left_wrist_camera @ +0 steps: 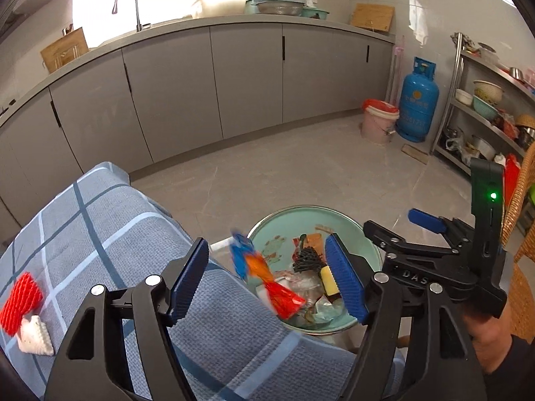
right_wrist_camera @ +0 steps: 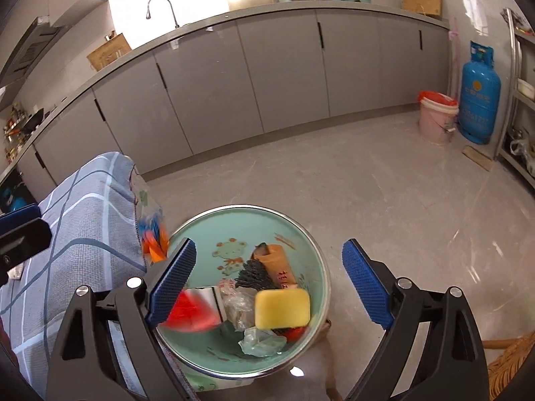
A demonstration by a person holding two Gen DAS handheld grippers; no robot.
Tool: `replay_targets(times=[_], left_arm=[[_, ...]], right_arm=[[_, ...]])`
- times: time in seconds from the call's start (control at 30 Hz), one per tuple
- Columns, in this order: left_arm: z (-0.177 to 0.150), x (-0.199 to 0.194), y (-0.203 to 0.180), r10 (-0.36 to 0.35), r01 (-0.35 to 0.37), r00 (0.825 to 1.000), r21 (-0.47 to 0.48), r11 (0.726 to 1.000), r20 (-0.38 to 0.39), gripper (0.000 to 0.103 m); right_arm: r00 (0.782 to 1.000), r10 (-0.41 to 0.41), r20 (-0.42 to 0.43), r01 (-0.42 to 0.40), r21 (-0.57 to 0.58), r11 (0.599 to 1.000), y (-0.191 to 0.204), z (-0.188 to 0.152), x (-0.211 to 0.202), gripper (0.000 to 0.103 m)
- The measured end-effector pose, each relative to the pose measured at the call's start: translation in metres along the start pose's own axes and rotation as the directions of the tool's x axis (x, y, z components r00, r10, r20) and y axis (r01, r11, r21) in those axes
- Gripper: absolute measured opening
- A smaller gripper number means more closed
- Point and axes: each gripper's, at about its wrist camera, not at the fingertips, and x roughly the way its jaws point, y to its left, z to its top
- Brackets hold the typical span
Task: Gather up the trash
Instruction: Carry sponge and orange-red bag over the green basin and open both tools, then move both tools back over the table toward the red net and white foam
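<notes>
both grippers gaping; wrapper (left_wrist_camera: 264,274) blurred over basin (left_wrist_camera: 284,215).

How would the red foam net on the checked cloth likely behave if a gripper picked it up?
The red foam net looks like open mesh sleeve, so probably very light and squashy, collapsing between the pads. It lies flat against a white foam piece on the checked cloth, so rolling seems unlikely.

Bright window glare, fisheye-bent edges, motion-blurred wrapper (left_wrist_camera: 254,260) mid-air
</notes>
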Motion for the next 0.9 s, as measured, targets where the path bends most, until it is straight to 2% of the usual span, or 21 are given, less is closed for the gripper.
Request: replay_targets(times=[0.47,0.63,0.9], left_arm=[[-0.009,-0.014,0.024,0.038,-0.038,0.999,-0.027,0.999,0.004,0.076],[-0.017,-0.028,0.052,0.086,-0.086,0.996,-0.059,0.994,0.001,0.078],[-0.033,-0.056,0.101,0.162,-0.161,0.987,-0.138,0.977,0.002,0.078]], right_arm=[[1.000,0.012,0.019,-0.012,0.000,1.000,0.013,0.000,-0.014,0.093],[0.999,0.028,0.029,-0.027,-0.017,0.999,0.024,0.003,-0.022,0.093],[0.995,0.095,0.031,-0.093,-0.067,0.993,0.067,0.008,-0.035,0.093]])
